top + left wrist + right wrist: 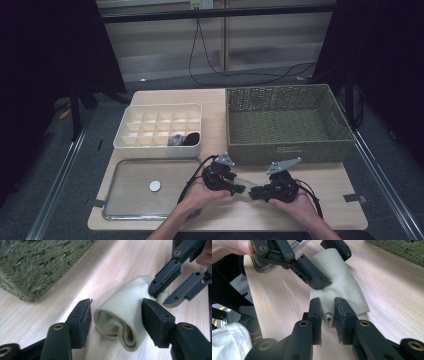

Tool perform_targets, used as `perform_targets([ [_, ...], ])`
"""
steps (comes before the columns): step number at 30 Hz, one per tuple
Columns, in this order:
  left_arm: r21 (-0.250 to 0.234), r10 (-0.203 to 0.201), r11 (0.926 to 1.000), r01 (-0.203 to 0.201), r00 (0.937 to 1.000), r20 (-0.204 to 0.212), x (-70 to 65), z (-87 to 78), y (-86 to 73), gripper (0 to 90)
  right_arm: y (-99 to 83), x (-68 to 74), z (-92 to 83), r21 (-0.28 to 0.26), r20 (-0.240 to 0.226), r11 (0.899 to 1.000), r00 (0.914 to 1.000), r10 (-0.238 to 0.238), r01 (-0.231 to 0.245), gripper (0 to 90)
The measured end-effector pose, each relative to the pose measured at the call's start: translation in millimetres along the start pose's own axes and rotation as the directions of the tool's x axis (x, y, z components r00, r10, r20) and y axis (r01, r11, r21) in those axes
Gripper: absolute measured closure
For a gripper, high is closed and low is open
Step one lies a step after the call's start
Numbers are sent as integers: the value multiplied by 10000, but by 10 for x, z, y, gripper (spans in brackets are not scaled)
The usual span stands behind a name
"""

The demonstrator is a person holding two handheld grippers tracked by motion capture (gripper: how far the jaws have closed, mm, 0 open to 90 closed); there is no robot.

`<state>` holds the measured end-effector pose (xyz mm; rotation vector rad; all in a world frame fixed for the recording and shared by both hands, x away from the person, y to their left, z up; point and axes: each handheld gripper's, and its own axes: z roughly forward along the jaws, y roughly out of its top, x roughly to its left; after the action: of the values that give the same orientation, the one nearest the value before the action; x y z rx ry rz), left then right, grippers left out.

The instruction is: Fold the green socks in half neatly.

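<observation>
Two claws meet at a rolled pale cloth (125,320) lying on the counter (330,185) before the basket (285,125): left claw (116,315) loosely straddling, right claw (327,315) narrow about its end. Regrip squarely before lifting.

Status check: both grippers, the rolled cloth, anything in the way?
Left gripper open, jaws astride the rolled cloth. Right gripper open around the cloth's narrow end, pads apart. Cloth lies on the table. Wicker basket stands clear behind.
</observation>
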<state>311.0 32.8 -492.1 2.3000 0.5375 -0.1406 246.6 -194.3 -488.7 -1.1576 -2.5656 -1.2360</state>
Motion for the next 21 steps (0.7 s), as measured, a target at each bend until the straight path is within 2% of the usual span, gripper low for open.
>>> perform_targets([
  [1,-31,-69,10000,69,10000,44,-1,6,-2,406,0,-2,2,5,-1,10000,10000,-6,6,761],
  [2,-118,-170,9998,174,9995,283,10,13,-8,406,1,-4,3,26,-19,10000,10000,-28,28,762],
  [3,-48,-197,9998,199,9994,292,15,9,-8,406,0,-4,4,38,-19,10000,10000,1,-1,763],
  [4,-97,-232,9997,237,9985,503,29,18,-16,407,-2,-5,7,9,-47,10000,10000,28,-28,765],
  [5,11,-218,9998,218,9988,446,30,12,-15,410,-6,-9,9,-24,-43,10000,10000,13,-13,767],
  [7,-88,-235,9997,240,9984,512,30,19,-18,412,-16,-14,16,-71,-135,10000,9999,-23,22,773],
  [11,8,-290,9996,291,9966,771,41,36,-19,418,-16,-16,23,-24,-143,9999,9998,-125,124,784],
  [12,18,-279,9996,278,9964,804,40,39,-19,426,-16,-14,23,0,-102,9999,9998,-158,158,785],
  [13,-114,-320,9994,334,9940,1042,44,52,-24,441,-18,-15,25,-3,-142,9999,9998,-160,160,786],
  [15,-102,-252,9996,266,9919,1246,54,57,-27,473,-21,-21,26,-1,-167,9999,9997,-170,170,789],
  [16,-2,-328,9995,331,9926,1166,45,53,-24,494,-23,-28,29,-15,-205,9998,9996,-202,202,791],
  [17,32,-288,9996,286,9904,1353,56,55,-24,508,-22,-30,30,-2,-222,9999,9996,-170,170,793],
  [19,-149,-414,9989,444,9861,1610,49,81,-31,538,-19,-44,35,-20,-243,9998,9995,-189,189,797],
  [20,-154,-402,9989,434,9854,1656,49,84,-31,542,-17,-46,35,-6,-234,9998,9995,-197,197,798],
  [21,15,-379,9993,382,9872,1547,48,75,-25,546,-15,-47,33,30,-204,9998,9996,-208,208,798],
])
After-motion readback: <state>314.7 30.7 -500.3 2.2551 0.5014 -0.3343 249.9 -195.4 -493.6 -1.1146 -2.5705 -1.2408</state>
